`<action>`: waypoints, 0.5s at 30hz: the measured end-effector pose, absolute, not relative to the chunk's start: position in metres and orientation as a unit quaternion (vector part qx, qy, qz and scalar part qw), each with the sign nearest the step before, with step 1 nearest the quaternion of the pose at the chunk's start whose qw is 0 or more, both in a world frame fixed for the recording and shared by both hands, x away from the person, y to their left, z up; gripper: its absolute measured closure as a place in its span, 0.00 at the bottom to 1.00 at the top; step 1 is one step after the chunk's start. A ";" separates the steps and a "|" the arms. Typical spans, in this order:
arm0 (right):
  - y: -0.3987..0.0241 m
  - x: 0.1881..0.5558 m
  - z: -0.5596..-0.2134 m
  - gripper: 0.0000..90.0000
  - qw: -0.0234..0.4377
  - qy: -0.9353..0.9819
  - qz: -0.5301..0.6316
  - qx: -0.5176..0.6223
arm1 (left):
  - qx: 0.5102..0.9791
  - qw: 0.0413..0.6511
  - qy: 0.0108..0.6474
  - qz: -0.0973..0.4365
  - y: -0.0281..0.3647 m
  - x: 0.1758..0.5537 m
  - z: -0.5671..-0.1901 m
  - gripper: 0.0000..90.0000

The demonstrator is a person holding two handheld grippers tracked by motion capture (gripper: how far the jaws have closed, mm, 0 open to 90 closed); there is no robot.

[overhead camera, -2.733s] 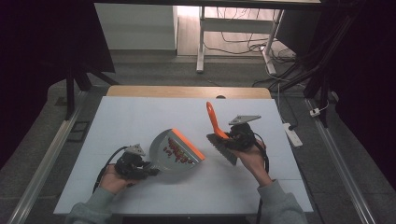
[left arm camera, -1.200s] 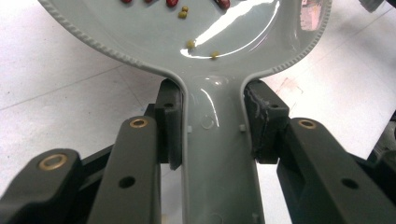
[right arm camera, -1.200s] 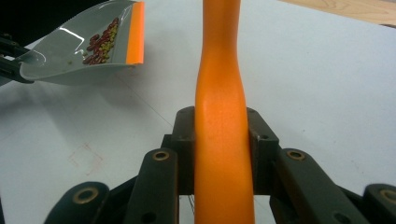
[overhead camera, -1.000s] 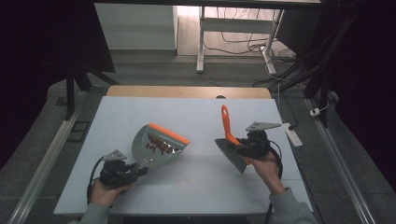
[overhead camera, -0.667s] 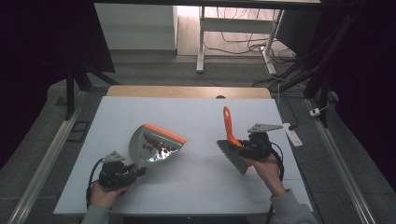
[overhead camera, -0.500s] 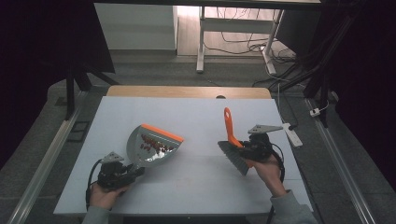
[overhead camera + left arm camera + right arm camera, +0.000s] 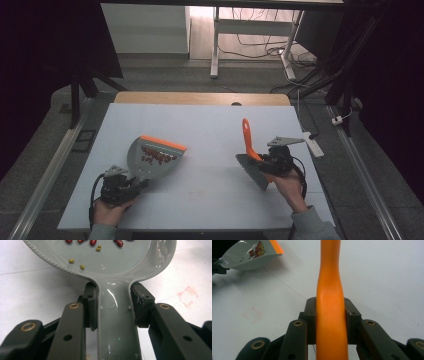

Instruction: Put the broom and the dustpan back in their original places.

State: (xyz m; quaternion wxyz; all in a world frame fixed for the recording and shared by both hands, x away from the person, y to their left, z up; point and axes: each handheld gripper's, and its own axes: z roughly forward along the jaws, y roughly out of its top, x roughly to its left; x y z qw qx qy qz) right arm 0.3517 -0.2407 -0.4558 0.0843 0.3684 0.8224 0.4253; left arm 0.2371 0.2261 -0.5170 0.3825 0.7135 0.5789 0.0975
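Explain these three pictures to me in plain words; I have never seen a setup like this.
There is no robot here: a person stands at a white table and holds a hand-held two-fingered tool in each hand. The wide picture comes from a fixed camera above the table. The other two come from small cameras riding on each tool, looking along its black fingers. The left gripper is clamped on the handle of a grey plastic dustpan with an orange lip, which carries a small heap of red and yellowish beans. The right gripper is clamped on the orange handle of a small hand brush, whose grey bristles point down toward the table.
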 end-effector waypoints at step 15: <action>-0.246 0.349 -0.458 0.78 0.069 0.818 0.422 0.385 | 0.681 0.368 0.622 0.119 0.224 0.238 -0.522 0.68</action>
